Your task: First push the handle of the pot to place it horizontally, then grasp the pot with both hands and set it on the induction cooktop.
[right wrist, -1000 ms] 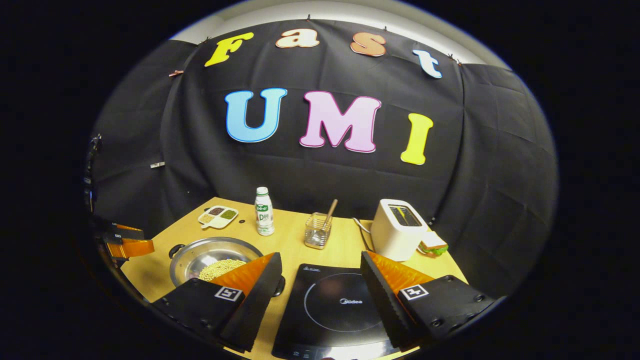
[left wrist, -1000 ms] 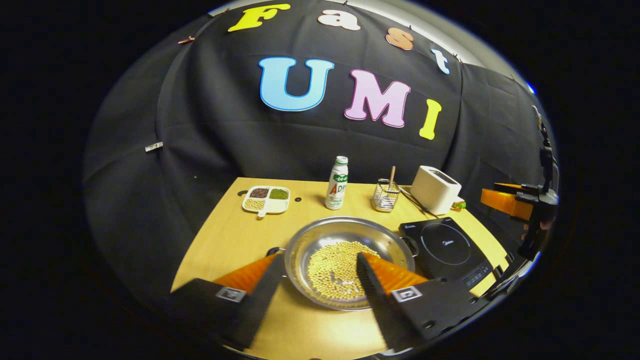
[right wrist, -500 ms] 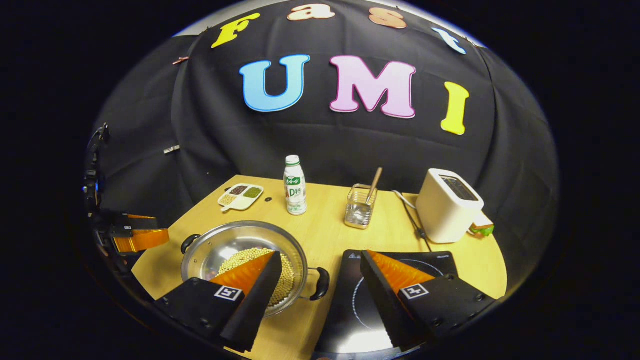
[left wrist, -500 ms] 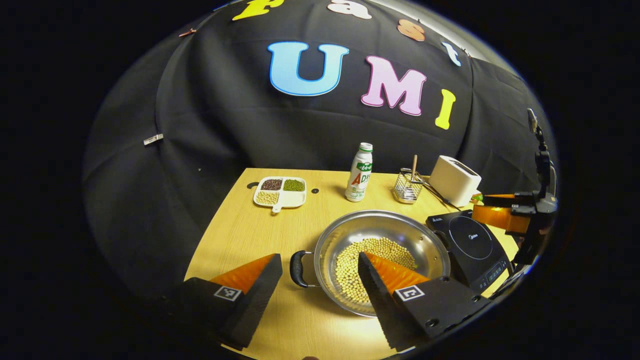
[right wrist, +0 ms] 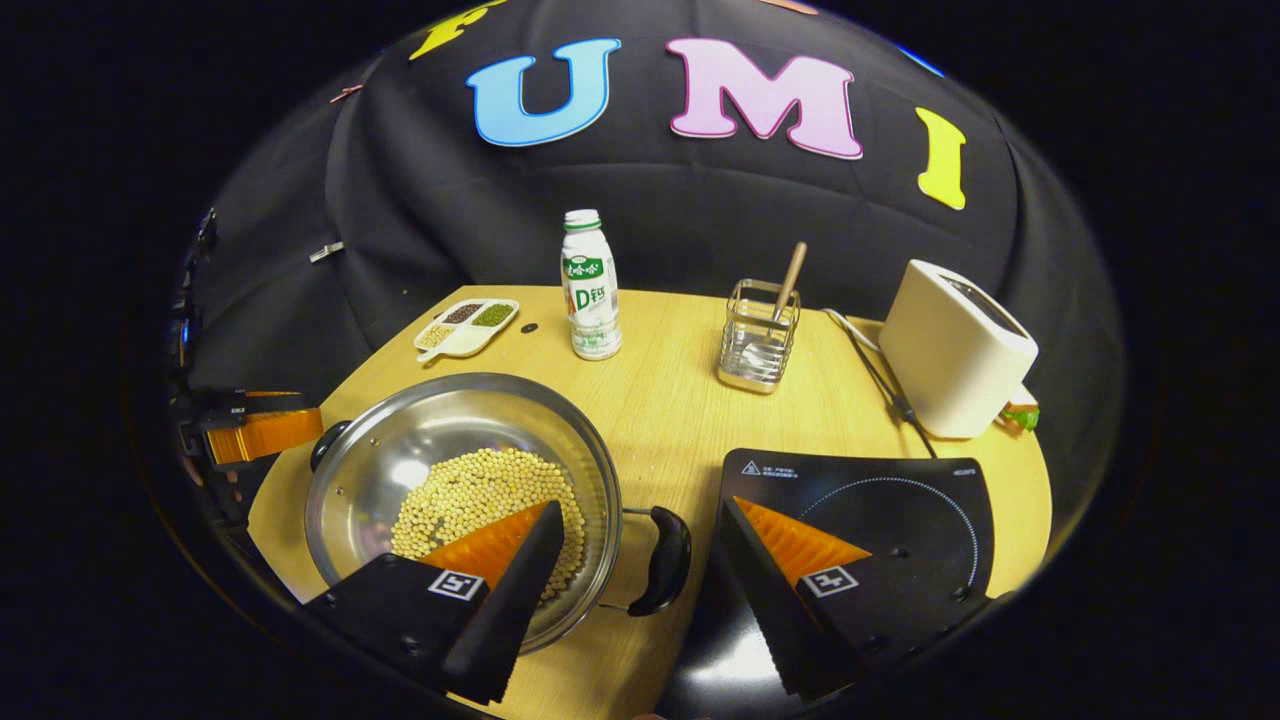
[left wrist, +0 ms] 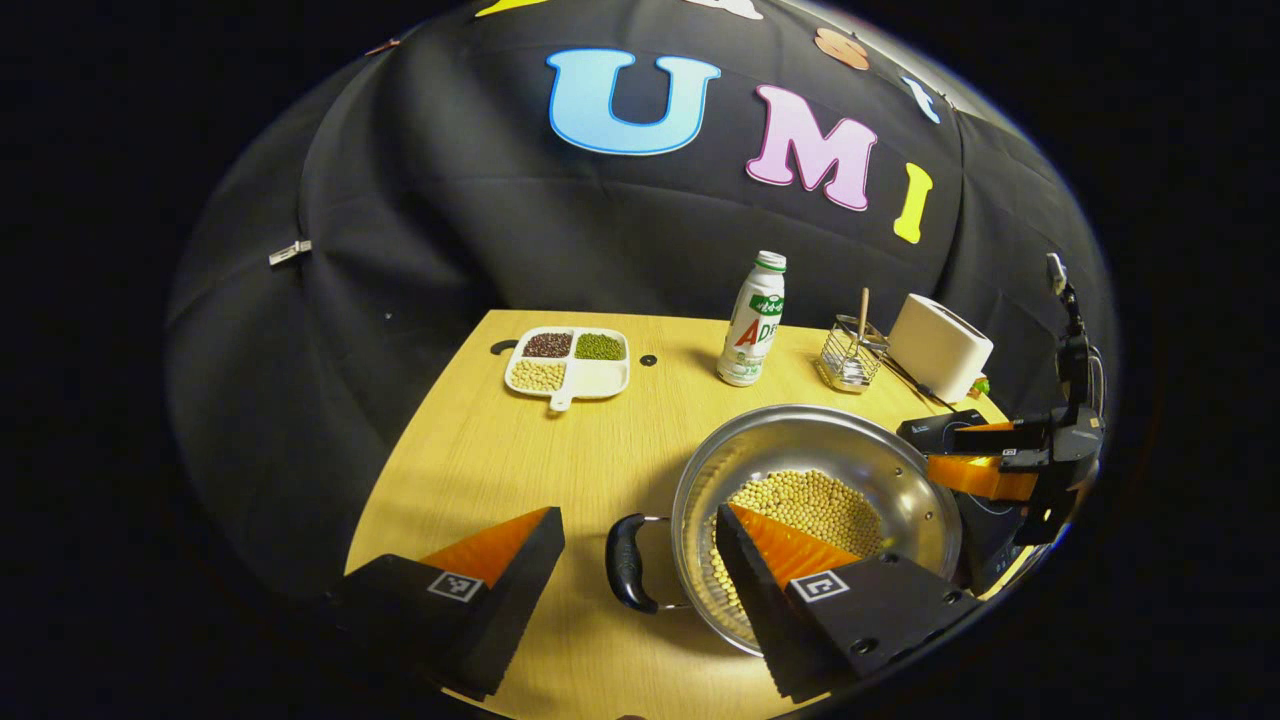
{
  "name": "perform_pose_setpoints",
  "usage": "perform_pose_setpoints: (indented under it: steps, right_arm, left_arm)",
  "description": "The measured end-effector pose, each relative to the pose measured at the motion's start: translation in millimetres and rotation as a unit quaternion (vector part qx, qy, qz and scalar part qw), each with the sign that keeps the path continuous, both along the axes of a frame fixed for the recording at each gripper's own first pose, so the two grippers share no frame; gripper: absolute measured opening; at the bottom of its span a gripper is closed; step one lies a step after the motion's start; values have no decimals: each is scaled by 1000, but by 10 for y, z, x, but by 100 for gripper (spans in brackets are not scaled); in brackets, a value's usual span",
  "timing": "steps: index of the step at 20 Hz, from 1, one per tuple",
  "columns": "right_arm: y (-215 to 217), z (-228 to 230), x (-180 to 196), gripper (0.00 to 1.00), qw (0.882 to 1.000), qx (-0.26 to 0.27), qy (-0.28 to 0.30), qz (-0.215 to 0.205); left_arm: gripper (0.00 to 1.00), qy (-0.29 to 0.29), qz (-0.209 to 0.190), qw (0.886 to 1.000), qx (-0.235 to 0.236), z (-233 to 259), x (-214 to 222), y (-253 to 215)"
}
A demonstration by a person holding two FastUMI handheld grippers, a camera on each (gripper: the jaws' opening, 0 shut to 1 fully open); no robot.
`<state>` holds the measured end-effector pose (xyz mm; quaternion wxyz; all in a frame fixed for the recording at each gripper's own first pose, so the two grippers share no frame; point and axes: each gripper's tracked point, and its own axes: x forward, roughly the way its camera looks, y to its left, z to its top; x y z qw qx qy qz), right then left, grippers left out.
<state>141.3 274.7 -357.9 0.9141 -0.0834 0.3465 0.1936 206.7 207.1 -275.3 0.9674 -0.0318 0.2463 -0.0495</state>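
Left gripper view: the left gripper (left wrist: 640, 540) is held with fingers apart, one at each side of the pot's (left wrist: 815, 505) near handle (left wrist: 627, 562), ready for grasping. The right gripper (right wrist: 640, 540) likewise straddles the opposite handle (right wrist: 665, 560), fingers apart. The pot rests on the table (left wrist: 480, 450), beside the cooktop (right wrist: 880, 510).

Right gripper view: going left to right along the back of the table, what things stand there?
Divided dish → bottle → wire holder with a spoon → toaster.
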Motion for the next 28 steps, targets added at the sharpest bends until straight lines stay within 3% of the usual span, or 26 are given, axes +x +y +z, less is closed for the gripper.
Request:
perform_pose_setpoints:
  steps: [7, 8, 12, 15, 19, 20, 28]
  right_arm:
    - [112, -333, -54, 94, 998, 12, 63, 1]
    - [116, -353, -62, 100, 998, 9, 67, 1]
    - [125, -387, -35, 99, 998, -5, 58, 4]
    - [96, -480, -24, 93, 998, -32, 46, 2]
    - [159, -655, -94, 79, 997, -45, 61, 2]
    - [180, -673, -98, 77, 997, -44, 64, 0]
    - [273, -724, -97, 70, 996, -14, 85, -21]
  left_arm:
    - [96, 31, -3, 999, -32, -341, 180, -57]
    - [96, 37, -6, 999, -32, -385, 203, -70]
    - [95, 58, -18, 998, -29, -513, 265, -102]
    - [93, 76, -15, 996, -34, -647, 288, -100]
    - [81, 92, -1, 995, -30, -778, 250, 16]
    - [69, 95, 1, 995, -31, -800, 227, 44]
    - [68, 100, 26, 993, -55, -890, 149, 142]
